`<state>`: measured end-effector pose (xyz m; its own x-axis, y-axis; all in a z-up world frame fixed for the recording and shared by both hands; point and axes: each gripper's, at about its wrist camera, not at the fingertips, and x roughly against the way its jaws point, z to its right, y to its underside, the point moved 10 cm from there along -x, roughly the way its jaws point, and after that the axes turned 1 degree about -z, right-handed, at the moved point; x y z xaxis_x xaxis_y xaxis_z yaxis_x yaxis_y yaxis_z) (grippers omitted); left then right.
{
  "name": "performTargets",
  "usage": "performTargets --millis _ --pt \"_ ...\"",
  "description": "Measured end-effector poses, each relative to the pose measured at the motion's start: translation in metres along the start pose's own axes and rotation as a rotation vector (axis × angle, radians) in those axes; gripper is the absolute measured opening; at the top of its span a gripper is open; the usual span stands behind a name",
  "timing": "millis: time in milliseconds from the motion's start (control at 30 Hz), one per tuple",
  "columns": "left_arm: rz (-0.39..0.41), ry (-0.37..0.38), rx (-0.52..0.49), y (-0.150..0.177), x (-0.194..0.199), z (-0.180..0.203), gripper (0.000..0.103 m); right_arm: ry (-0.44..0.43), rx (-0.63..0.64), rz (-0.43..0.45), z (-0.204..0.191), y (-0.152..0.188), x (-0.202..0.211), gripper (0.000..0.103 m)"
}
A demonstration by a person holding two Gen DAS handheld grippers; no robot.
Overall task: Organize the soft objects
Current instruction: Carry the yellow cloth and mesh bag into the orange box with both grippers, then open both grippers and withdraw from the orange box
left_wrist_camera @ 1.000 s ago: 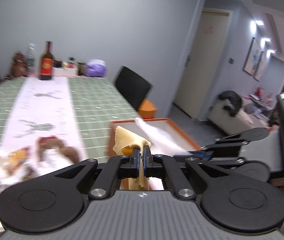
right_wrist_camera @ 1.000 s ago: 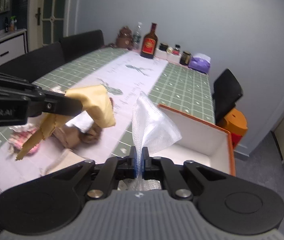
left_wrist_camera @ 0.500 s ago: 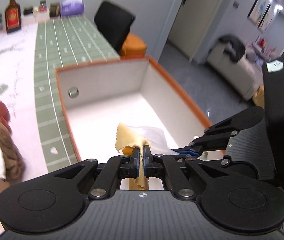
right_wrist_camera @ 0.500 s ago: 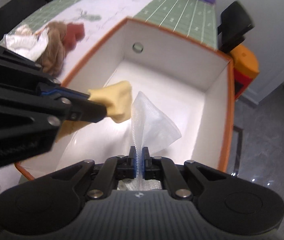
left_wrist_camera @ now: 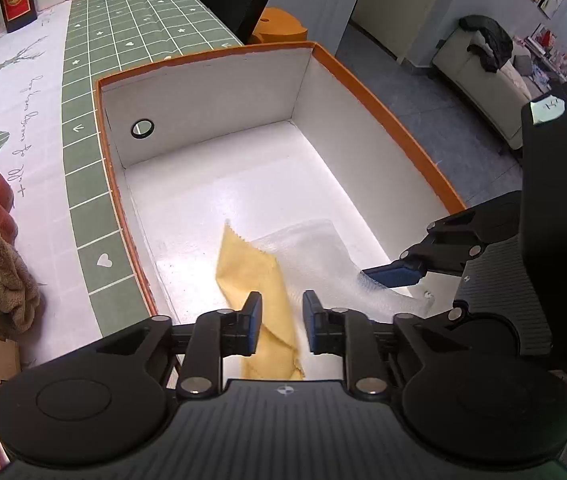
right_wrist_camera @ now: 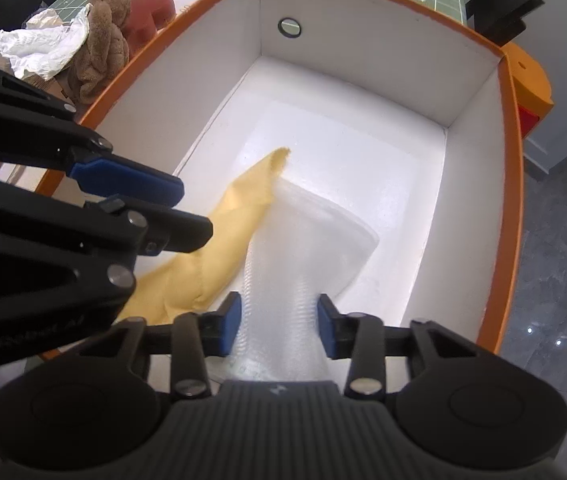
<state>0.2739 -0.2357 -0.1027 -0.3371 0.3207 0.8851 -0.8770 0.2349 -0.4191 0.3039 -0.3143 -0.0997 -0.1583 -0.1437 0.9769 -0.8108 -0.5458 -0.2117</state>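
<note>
orange-rimmed box point(left_wrist_camera: 383, 112): yellow cloth point(left_wrist_camera: 255, 276) and clear bubble wrap point(right_wrist_camera: 307, 248) lying inside, at 6 o'clock on its floor. left gripper point(left_wrist_camera: 282, 322), right gripper point(right_wrist_camera: 279, 330): jaws standing apart, gripping nothing. remaining: brown plush point(right_wrist_camera: 103, 40), red sponge point(right_wrist_camera: 151, 10), white paper point(right_wrist_camera: 43, 44) waiting on tabletop point(left_wrist_camera: 131, 20) at 9 o'clock.

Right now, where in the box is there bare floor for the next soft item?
The far half of the box floor is bare, bordered by the end wall with the round hole and both side walls. The near half is crowded: yellow cloth beside the clear wrap, with the left tool and right tool open above them.
</note>
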Motion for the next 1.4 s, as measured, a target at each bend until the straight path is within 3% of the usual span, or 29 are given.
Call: performTargets --millis 67,133,300,567,867,1000,1133,1300,1400 --pt "0.018 0.003 0.001 -0.001 0.008 0.001 0.03 0.01 -0.007 0.008 -0.001 -0.001 0.007 0.046" --pt "0.037 0.01 -0.003 -0.001 0.017 0.001 0.03 0.025 -0.018 0.017 -0.003 -0.005 0.014 0.059" --pt "0.099 0.021 -0.023 0.005 0.043 0.0 0.03 0.062 -0.029 0.077 -0.009 -0.014 0.038 0.059" --pt "0.262 0.014 -0.008 0.016 0.105 -0.022 0.031 0.122 -0.033 0.183 -0.038 -0.023 0.08 0.064" --pt "0.486 -0.08 0.07 0.047 0.172 -0.091 0.03 0.069 -0.027 0.464 -0.122 -0.048 0.114 0.064" --pt "0.579 -0.142 0.096 0.072 0.192 -0.125 0.031 0.027 -0.055 0.554 -0.161 -0.054 0.109 0.064" --pt "0.616 -0.219 0.137 0.103 0.196 -0.162 0.031 -0.025 -0.103 0.592 -0.194 -0.052 0.088 0.064" --pt "0.611 -0.329 0.157 0.135 0.181 -0.199 0.031 -0.044 -0.136 0.602 -0.225 -0.05 0.055 0.064" --pt "0.577 -0.341 0.172 0.141 0.168 -0.216 0.034 -0.058 -0.144 0.583 -0.236 -0.053 0.04 0.064"
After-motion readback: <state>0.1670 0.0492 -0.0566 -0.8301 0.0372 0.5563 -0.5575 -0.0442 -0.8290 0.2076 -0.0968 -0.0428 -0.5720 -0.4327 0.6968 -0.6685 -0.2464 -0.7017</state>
